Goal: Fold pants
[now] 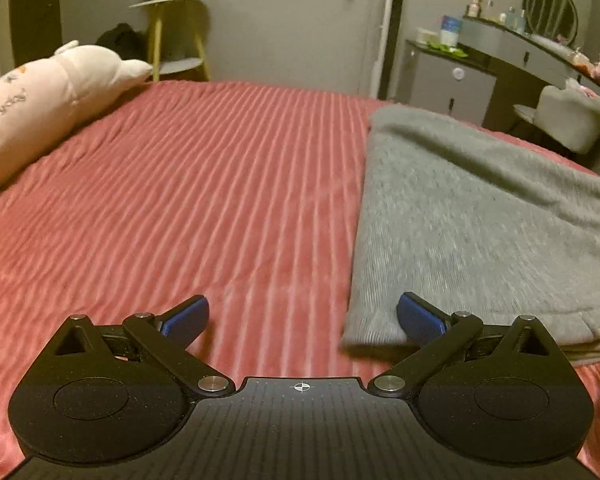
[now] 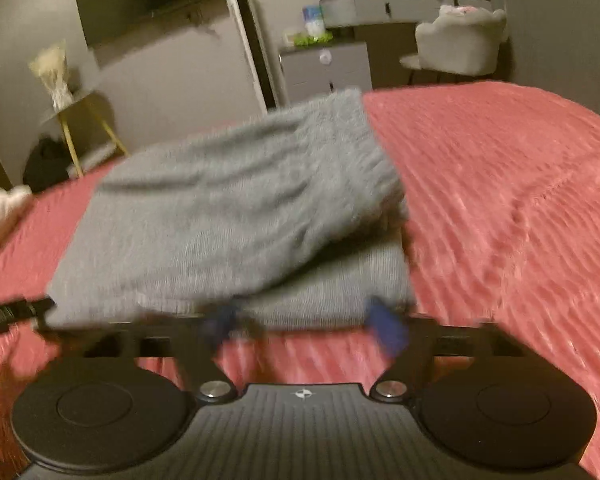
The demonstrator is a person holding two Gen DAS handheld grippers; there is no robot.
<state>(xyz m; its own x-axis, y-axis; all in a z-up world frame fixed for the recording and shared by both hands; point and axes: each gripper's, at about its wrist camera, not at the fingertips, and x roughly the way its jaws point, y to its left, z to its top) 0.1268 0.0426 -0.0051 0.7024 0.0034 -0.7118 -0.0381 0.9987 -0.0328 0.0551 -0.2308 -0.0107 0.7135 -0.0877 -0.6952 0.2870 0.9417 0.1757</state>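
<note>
Folded grey pants point(image 1: 480, 232) — pink bedspread point(image 1: 204, 184)

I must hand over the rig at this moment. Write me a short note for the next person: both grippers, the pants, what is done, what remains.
Left hand-held gripper: open, empty, at the near left corner of the grey pants.
Right hand-held gripper: open, empty, at their near edge; view blurred.
Pants: on the red bedspread, already folded into stacked layers.
Left: top layer lies askew; perhaps square it, or one more fold.
</note>
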